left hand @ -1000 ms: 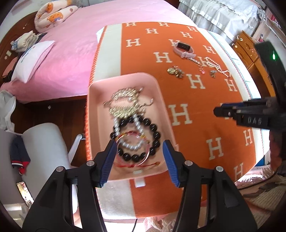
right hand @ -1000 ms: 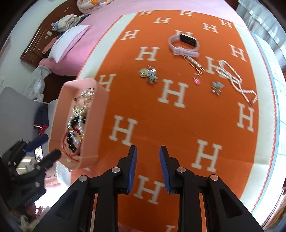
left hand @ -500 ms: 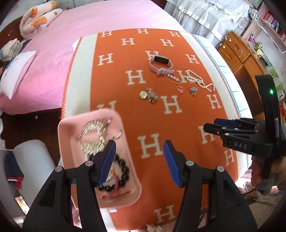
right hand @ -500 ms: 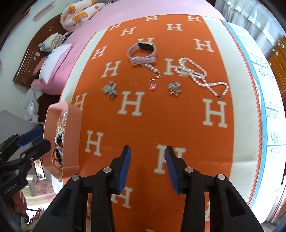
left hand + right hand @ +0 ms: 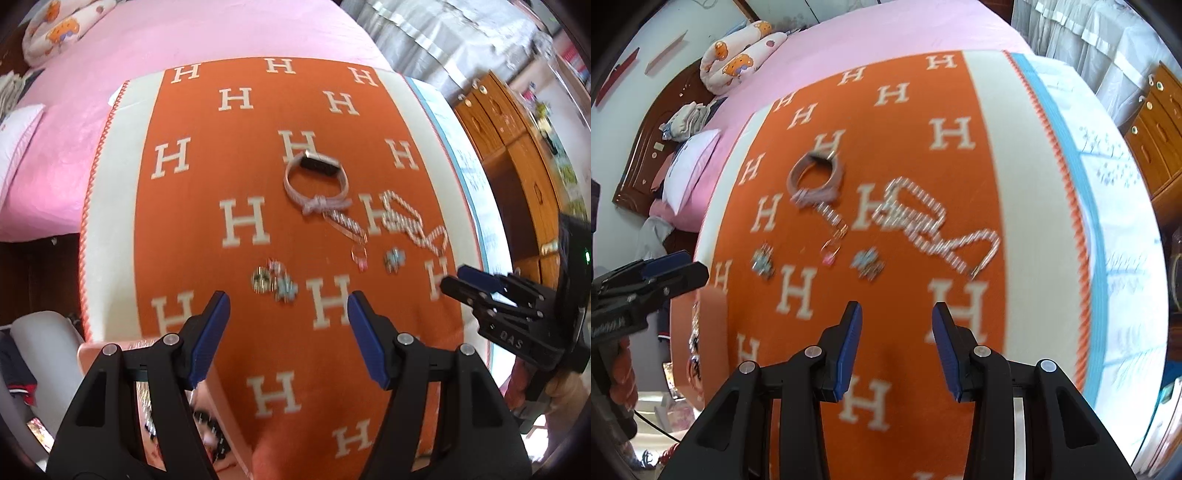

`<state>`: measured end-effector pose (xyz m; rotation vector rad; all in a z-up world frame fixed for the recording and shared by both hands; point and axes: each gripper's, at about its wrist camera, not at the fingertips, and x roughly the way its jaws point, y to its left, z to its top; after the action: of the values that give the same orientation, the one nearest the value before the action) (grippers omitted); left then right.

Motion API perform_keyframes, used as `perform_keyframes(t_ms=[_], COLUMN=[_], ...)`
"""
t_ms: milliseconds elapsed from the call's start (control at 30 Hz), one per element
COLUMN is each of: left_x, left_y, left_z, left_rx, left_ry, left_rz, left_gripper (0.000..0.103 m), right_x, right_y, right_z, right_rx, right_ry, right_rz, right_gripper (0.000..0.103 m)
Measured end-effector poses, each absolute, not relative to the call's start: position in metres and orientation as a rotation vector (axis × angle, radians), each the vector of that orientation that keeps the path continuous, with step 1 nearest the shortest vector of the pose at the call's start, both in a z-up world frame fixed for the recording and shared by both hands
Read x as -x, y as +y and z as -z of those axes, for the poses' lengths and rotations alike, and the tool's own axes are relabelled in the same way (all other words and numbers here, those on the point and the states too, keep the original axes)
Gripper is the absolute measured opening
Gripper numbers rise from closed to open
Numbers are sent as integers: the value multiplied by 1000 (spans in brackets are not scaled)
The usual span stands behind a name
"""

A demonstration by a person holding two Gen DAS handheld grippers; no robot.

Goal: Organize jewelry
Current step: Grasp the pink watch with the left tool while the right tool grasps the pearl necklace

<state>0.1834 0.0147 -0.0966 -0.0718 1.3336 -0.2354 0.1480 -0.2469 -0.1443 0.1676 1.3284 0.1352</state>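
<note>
Loose jewelry lies on an orange blanket with white H letters (image 5: pixel 243 225): a pink watch band (image 5: pixel 316 177), a pearl necklace (image 5: pixel 410 221), a thin chain with a ring (image 5: pixel 351 229), a blue charm (image 5: pixel 394 259) and a cluster of charms (image 5: pixel 275 282). My left gripper (image 5: pixel 288 332) is open and empty, above the blanket just short of the charm cluster. The pink tray (image 5: pixel 218 391) with bracelets sits under it, mostly hidden. My right gripper (image 5: pixel 897 345) is open and empty, short of the blue charm (image 5: pixel 867 261) and pearl necklace (image 5: pixel 923 225). The watch band (image 5: pixel 816 177) lies farther back.
The blanket lies on a pink bed (image 5: pixel 110 110) with pillows (image 5: pixel 738 62) at the head. A wooden cabinet (image 5: pixel 517 155) stands to the right of the bed. The pink tray (image 5: pixel 701 332) shows at the blanket's left edge in the right wrist view.
Both grippers moved forward over the blanket toward the loose jewelry. The tray has slid below my left gripper. My right gripper's jaws have opened wider.
</note>
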Motion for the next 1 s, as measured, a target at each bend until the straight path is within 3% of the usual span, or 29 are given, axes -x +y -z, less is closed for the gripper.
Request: perform_keyframes(t_ms=[633, 733, 767, 833, 900, 1000], left_x=[-288, -294, -296, -299, -300, -300], left_y=[-11, -12, -12, -15, -17, -19], left_z=[155, 166, 169, 176, 183, 187], left_rx=[293, 314, 319, 299, 285, 282], left_ry=[1470, 1501, 1508, 1531, 1550, 1547], left_rz=[95, 63, 56, 29, 10, -11], left_gripper=[60, 50, 43, 30, 9, 1], right_x=[-213, -213, -213, -212, -211, -213], right_y=[-234, -226, -224, -221, -220, -223], right_z=[194, 196, 196, 196, 195, 194], right_rx=[127, 187, 204, 243, 250, 228], right_ry=[1340, 1315, 1307, 1290, 1283, 1276], right_rz=[-288, -299, -300, -293, -296, -291], right_gripper=[40, 40, 38, 33, 23, 14])
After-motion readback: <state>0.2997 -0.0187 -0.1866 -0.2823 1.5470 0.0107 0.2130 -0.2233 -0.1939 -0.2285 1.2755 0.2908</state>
